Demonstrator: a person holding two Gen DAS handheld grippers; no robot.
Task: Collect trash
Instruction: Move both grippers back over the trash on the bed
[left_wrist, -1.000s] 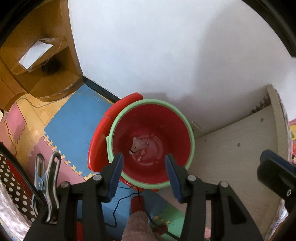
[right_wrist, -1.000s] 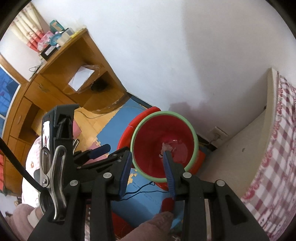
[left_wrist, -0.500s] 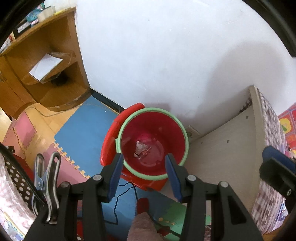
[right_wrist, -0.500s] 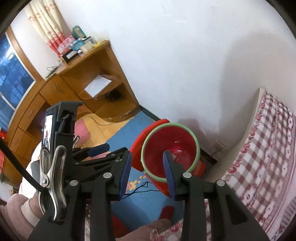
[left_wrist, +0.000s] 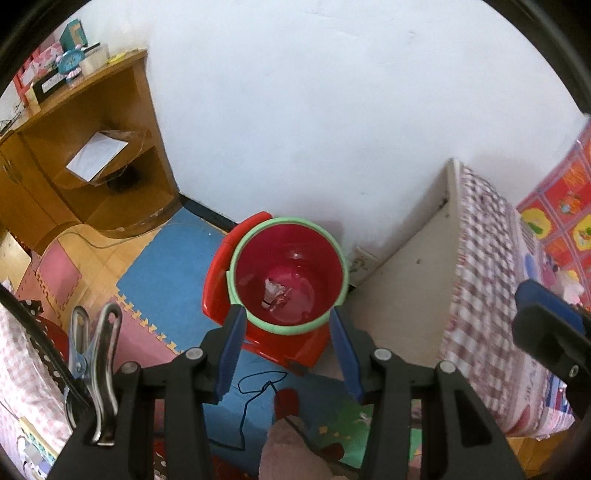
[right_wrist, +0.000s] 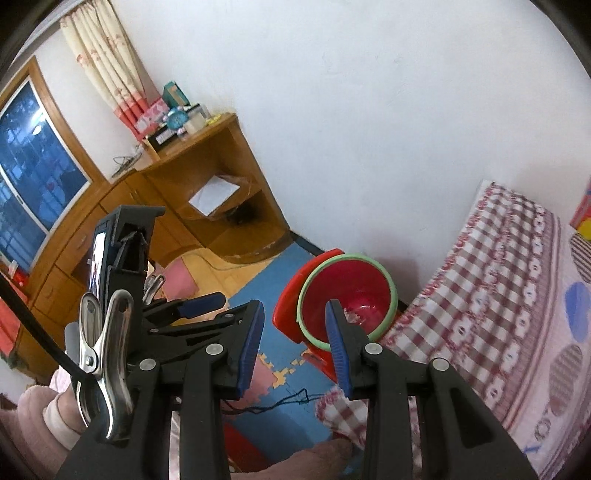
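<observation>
A red bucket with a green rim (left_wrist: 334, 243) stands on the floor by the white wall; it also shows in the right wrist view (right_wrist: 384, 278). A small piece of whitish trash (left_wrist: 272, 291) lies on its bottom. My left gripper (left_wrist: 288, 347) hangs high above the bucket, open, with nothing between its blue pads. My right gripper (right_wrist: 295, 347) is also open and empty, off to the bucket's near left in its view. The left gripper's body (right_wrist: 125, 254) appears at the left of the right wrist view.
A bed with a checked cover (right_wrist: 498, 306) sits right of the bucket, its pale side board (left_wrist: 413, 269) close by. A wooden desk with shelves (left_wrist: 92, 166) stands at the left. Foam floor mats (left_wrist: 166, 266) and a thin black cord (left_wrist: 258, 387) lie below.
Both grippers have risen and drawn back from the bucket, which now looks smaller. More of the desk, bed and room has come into view. Both grippers stay open and empty.
</observation>
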